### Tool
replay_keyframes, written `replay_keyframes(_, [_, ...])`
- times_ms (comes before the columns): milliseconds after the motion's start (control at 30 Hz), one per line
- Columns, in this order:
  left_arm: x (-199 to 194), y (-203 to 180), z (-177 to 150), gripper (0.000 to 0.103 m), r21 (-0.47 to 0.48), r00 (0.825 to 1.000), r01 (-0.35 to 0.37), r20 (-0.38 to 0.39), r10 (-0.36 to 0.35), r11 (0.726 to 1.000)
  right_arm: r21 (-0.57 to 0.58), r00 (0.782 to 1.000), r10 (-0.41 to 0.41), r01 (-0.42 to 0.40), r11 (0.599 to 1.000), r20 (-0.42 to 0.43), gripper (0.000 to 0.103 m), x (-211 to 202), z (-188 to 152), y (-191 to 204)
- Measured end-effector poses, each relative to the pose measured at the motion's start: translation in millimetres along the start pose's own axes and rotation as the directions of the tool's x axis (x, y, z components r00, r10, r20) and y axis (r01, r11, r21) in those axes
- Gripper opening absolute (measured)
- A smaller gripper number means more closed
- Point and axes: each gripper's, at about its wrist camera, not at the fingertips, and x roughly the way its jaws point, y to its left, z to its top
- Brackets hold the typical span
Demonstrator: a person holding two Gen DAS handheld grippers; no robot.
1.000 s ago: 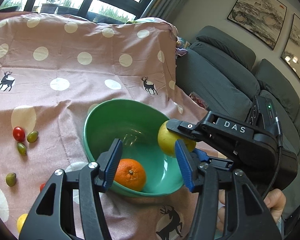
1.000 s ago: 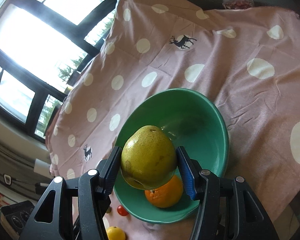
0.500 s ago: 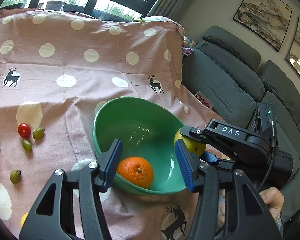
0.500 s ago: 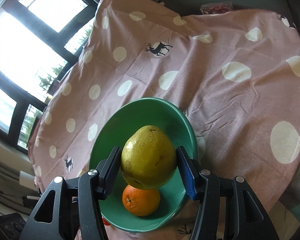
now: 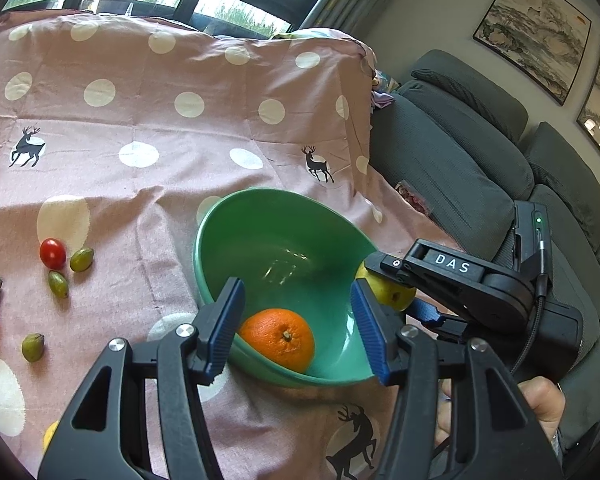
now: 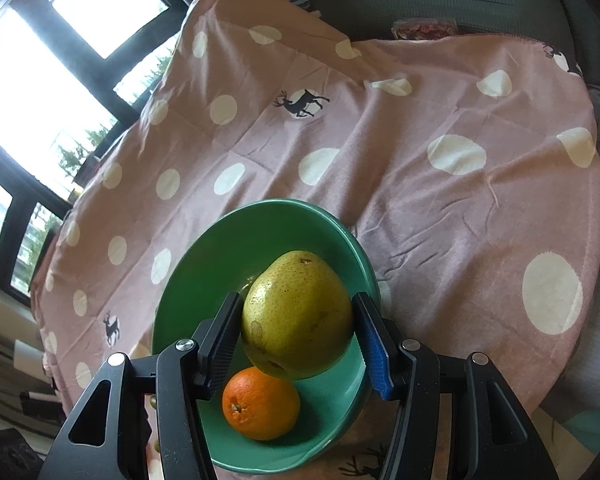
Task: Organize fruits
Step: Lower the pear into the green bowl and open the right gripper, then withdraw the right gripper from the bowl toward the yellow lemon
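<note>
I'm holding the pear [image 6: 298, 314] in my right gripper [image 6: 298, 336], both blue pads pressing its sides, and it's hanging over the green bowl [image 6: 220, 264]. In the right wrist view the pear is sitting dead centre, with the orange [image 6: 261, 403] lying in the bowl just beneath it at about 7 o'clock. I'm seeing the pear's narrow end pointing up toward 12 o'clock, away from the camera.

Over on the left wrist view, my left gripper [image 5: 298, 330] is hovering with its jaws spread and nothing between them, framing the near rim of the green bowl [image 5: 260, 216]. The orange [image 5: 277, 339] is resting inside the bowl by that near rim, right between my fingers in the picture. At 3 o'clock from the bowl I'm catching the right gripper [image 5: 396, 296] coming in from the sofa side, and a slice of the pear [image 5: 392, 290] is peeking out beyond the bowl's right edge.

The bowl is sitting on the pink spotted cloth [image 5: 160, 128]. Out at 9 o'clock, well apart from the bowl, cherry tomatoes [image 5: 53, 253] and small green olive-like fruits [image 5: 81, 259] are lying scattered on the cloth. A grey sofa [image 5: 460, 152] is filling the 2 o'clock side.
</note>
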Motion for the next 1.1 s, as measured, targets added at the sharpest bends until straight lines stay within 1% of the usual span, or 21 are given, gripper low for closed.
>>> replay_keyframes(367, [-4,10,-1,0.057,-0.036,1.0,-0.014,-0.014,0.014,0.999,-0.05,0.997,-0.072,0.074,0.996,0.027,0.057,3,-3,9])
replay_keyframes(633, [-8,13,-1,0.059,-0.044,0.999,-0.03,-0.016,0.029,0.999,-0.116,0.987,-0.151,0.155,0.981,0.047,0.057,7,-7,20])
replay_keyframes(733, [-10,15,-1,0.059,-0.046,0.999,-0.034,-0.016,0.033,0.998,-0.124,0.989,-0.135,0.143,0.982,0.065,0.057,4,-7,22])
replay_keyframes(900, [-14,18,0,0.06,-0.044,0.998,-0.053,-0.018,0.053,0.998,-0.147,0.986,-0.142,0.153,0.977,0.082,0.057,0,-9,30])
replay_keyframes(1000, [-17,21,0,0.06,-0.044,0.997,-0.08,-0.026,0.079,0.996,-0.154,0.989,-0.119,0.131,0.979,0.082,0.057,-3,-10,33])
replay_keyframes(1100, [-22,24,1,0.061,-0.042,0.994,-0.11,-0.026,0.109,0.993,-0.157,0.994,-0.08,0.091,0.983,0.079,0.057,-9,-12,38])
